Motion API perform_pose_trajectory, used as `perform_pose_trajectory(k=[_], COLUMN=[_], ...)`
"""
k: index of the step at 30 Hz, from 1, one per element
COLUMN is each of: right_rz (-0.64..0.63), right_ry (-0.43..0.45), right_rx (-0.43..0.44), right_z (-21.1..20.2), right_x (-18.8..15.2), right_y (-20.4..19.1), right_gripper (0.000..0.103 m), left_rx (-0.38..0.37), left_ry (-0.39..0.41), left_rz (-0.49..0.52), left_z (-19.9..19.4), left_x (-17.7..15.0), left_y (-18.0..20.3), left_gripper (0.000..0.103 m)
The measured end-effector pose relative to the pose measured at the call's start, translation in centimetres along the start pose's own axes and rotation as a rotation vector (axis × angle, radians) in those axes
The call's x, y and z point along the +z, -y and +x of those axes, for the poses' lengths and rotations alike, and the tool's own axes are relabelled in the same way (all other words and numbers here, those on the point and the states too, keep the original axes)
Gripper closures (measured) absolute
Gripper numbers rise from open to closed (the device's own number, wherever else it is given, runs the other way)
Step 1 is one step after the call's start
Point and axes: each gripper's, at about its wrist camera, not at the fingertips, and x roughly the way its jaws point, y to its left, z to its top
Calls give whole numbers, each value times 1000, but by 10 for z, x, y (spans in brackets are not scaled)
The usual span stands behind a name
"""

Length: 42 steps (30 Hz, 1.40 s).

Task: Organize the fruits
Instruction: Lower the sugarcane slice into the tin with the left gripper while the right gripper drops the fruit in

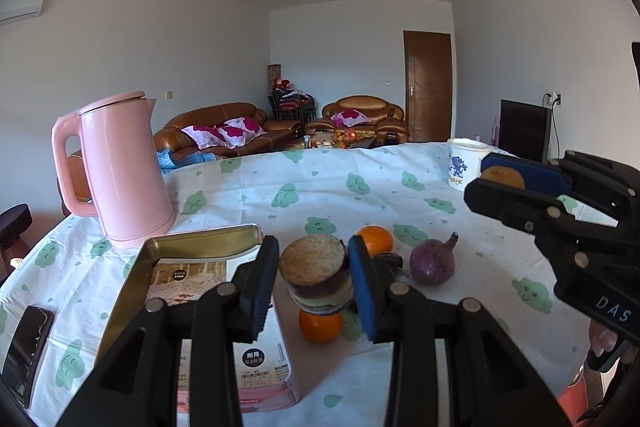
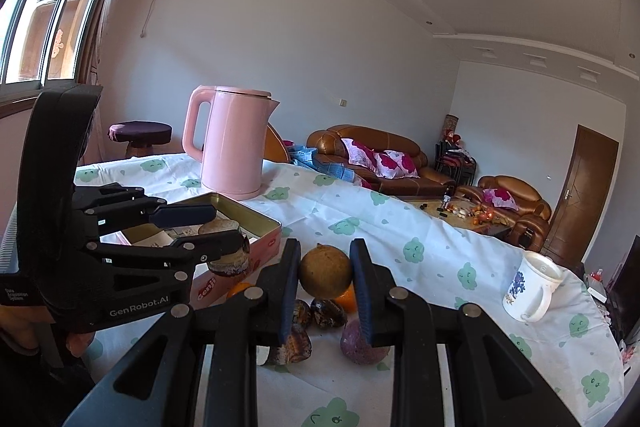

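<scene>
A cut purple fruit [image 1: 316, 275] was held clamped in the left gripper [image 1: 314, 279] beside the open tin [image 1: 200, 247], while a round brown fruit [image 2: 325, 275] was pinched in the fully closed right gripper [image 2: 325, 281], both lifted above the clouded tablecloth [image 1: 320, 187]. No fruit was seen in the tin; two oranges [image 1: 375, 239], a purple fruit [image 1: 433, 262] and dark pieces [image 2: 328, 313] were left out. "GenRobot.AI" was read on the left gripper, "DAS" on the right.
</scene>
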Motion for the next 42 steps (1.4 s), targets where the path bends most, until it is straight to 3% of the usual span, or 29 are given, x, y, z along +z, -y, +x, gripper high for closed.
perform_pose_trajectory(k=[27,42], right_rz=[-15,4], right_ry=[-16,-79], right_rx=[146,211], right_z=[62,102], right_x=[51,49], right_y=[-20,-41], right_gripper=[76,76], left_rx=[130,161], left_ry=[-60,-105], left_rz=[-48,-54], left_z=[25,44], left_x=[0,1], left_y=[-64,-85], left_gripper=[66,66])
